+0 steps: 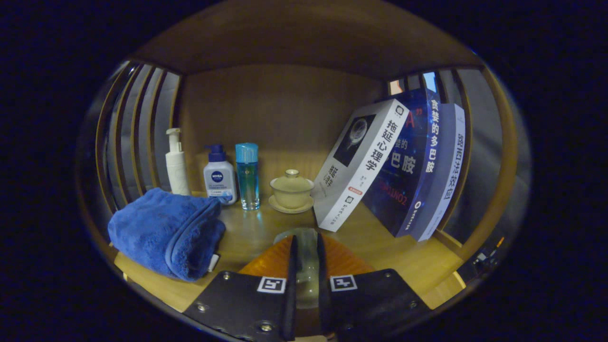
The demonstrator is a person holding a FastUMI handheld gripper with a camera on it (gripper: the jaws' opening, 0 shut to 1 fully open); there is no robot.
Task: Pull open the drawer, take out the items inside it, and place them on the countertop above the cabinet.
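Observation:
My gripper (pixel 304 241) hovers low over the wooden countertop (pixel 408 259). Its fingers are close together and shut on a clear, glass-like item (pixel 304 268), whose rounded rim pokes out just ahead of the tips. What the item is exactly, I cannot tell. Beyond the fingers a pale lidded tea bowl (pixel 291 189) stands on its saucer. A folded blue towel (pixel 166 230) lies to the left of the fingers.
Behind the towel stand a white pump bottle (pixel 176 164), a squat white bottle with a blue cap (pixel 219 176) and a clear blue bottle (pixel 247 176). Three books (pixel 403 166) lean to the right. Slatted side walls and a wooden back panel (pixel 275 109) close in the shelf.

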